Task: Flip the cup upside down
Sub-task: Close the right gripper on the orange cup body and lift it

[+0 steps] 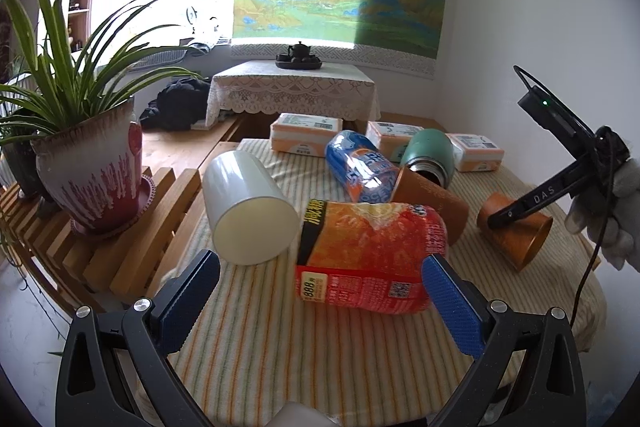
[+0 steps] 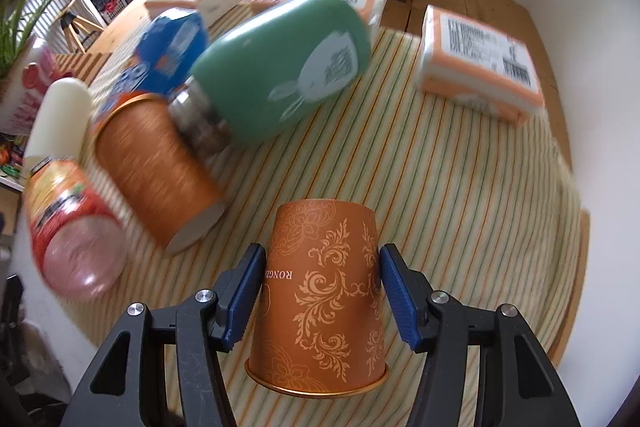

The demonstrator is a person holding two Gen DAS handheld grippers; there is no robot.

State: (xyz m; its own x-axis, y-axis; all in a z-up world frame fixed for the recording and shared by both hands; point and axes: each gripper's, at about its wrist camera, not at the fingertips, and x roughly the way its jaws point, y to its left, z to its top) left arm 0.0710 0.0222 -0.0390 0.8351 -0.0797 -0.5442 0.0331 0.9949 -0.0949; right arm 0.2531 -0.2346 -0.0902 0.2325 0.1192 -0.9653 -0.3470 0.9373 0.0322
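My right gripper (image 2: 322, 289) is shut on an orange patterned paper cup (image 2: 324, 299), its blue pads against the cup's two sides. The cup's rim points toward the camera and its base points away, above the striped tablecloth (image 2: 460, 187). In the left wrist view the same cup (image 1: 516, 235) lies tilted at the right, held by the right gripper (image 1: 500, 219) in a gloved hand. My left gripper (image 1: 320, 287) is open and empty, low over the cloth, in front of a red-orange bottle (image 1: 368, 259).
On the cloth lie a white cup (image 1: 248, 207), a blue bottle (image 1: 360, 167), a second orange cup (image 1: 432, 203), and a green flask (image 1: 428, 155). Tissue packs (image 1: 306, 131) line the far edge. A potted plant (image 1: 92, 163) stands left on a slatted bench.
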